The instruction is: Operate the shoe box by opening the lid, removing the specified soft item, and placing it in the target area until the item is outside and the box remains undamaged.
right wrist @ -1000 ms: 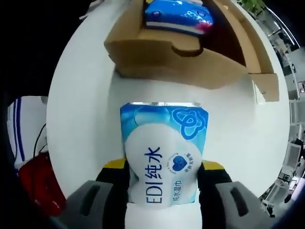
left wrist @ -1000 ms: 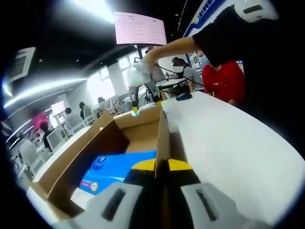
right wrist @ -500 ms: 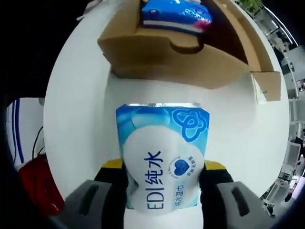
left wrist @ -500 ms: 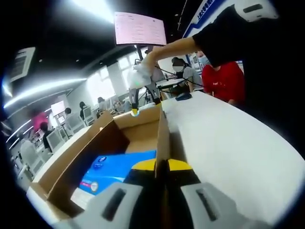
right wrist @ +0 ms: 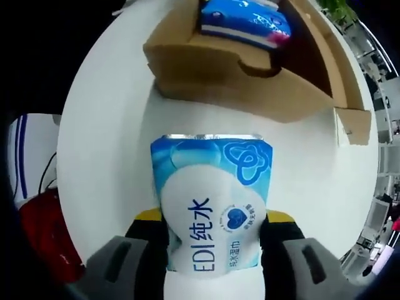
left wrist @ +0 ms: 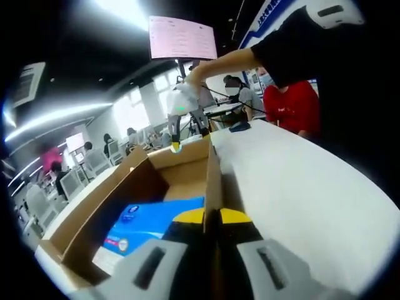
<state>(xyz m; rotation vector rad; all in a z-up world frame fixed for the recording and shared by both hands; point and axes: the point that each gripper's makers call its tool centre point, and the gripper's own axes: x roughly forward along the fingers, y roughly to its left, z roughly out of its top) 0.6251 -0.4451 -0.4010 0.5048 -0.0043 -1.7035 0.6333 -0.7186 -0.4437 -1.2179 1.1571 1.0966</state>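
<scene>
An open cardboard shoe box [left wrist: 134, 187] lies on the white table [left wrist: 300, 187]. My left gripper [left wrist: 211, 215] is shut on the box's near side wall, which runs up between its yellow-tipped jaws. A blue soft pack [left wrist: 153, 222] lies inside the box. At the box's far end, my right gripper [left wrist: 177, 142] hangs with a white pack [left wrist: 178, 103] in it. In the right gripper view, my right gripper [right wrist: 212, 220] is shut on a blue-and-white wet wipes pack [right wrist: 212, 200], held above the table [right wrist: 106, 156] beside the box [right wrist: 244, 78]. The blue pack [right wrist: 247, 15] shows inside.
A person in red [left wrist: 294, 106] sits beyond the table's far end, near a dark flat object [left wrist: 240, 126]. A person's black sleeve [left wrist: 300, 44] reaches across the top right. A red item [right wrist: 44, 231] lies below the table edge on the left.
The right gripper view has drifted a little, so the box sits slightly further right in it. The wipes pack stays gripped. The left gripper keeps its hold on the box wall.
</scene>
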